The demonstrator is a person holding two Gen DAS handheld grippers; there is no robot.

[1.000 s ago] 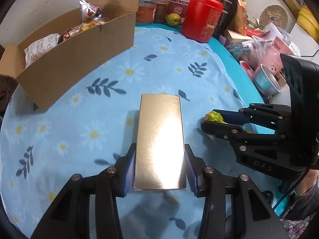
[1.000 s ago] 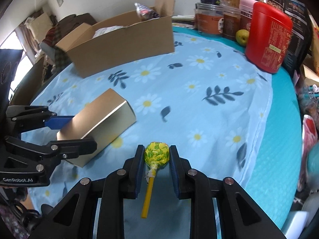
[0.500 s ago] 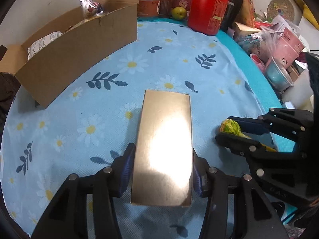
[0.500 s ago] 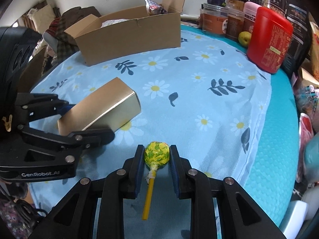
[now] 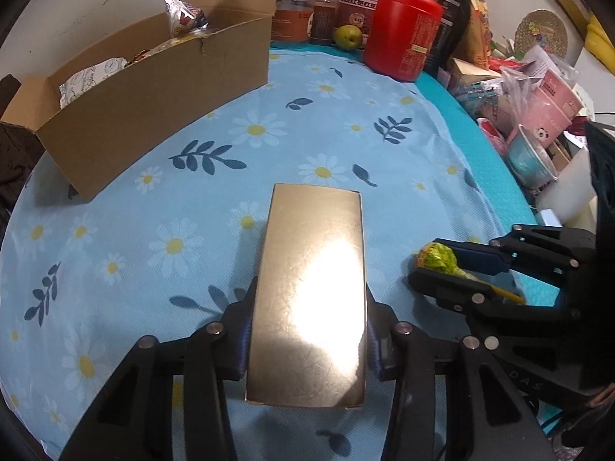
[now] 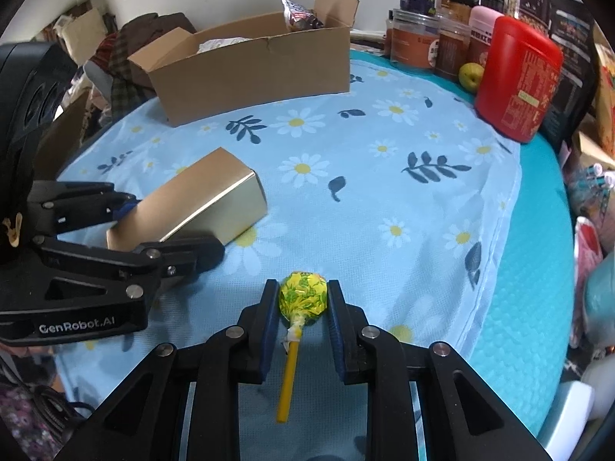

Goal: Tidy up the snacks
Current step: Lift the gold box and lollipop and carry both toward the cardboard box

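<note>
Left wrist view: left gripper (image 5: 307, 330) has its jaws closing, narrow gap, blue pads pressed on both long sides of a shiny gold rectangular cardboard box (image 5: 311, 292). Box is gripped near its near end, far end sticks out over the light-blue daisy-print tablecloth (image 5: 192, 199). To the right, right gripper (image 5: 442, 274) pinches a lollipop with yellow-green wrapper and yellow stick (image 5: 440, 259). Open brown corrugated carton (image 5: 153, 107) sits far left on the cloth, snack packets inside. Red cylindrical tin (image 5: 401, 38) and a green pear-like fruit (image 5: 348, 36) stand at the far edge.

Right wrist view: right gripper (image 6: 303, 307) fully closed on the lollipop (image 6: 303, 299), pads touching the wrapped head on both sides, stick pointing back toward the camera. Left gripper (image 6: 169, 226) at left clamps the gold box (image 6: 200, 207), which is tilted, far end higher, over the tablecloth (image 6: 384, 176). Carton (image 6: 253, 69) beyond, well apart from both. Red tin (image 6: 519, 77) far right, fruit (image 6: 471, 75) just beside it.
</note>
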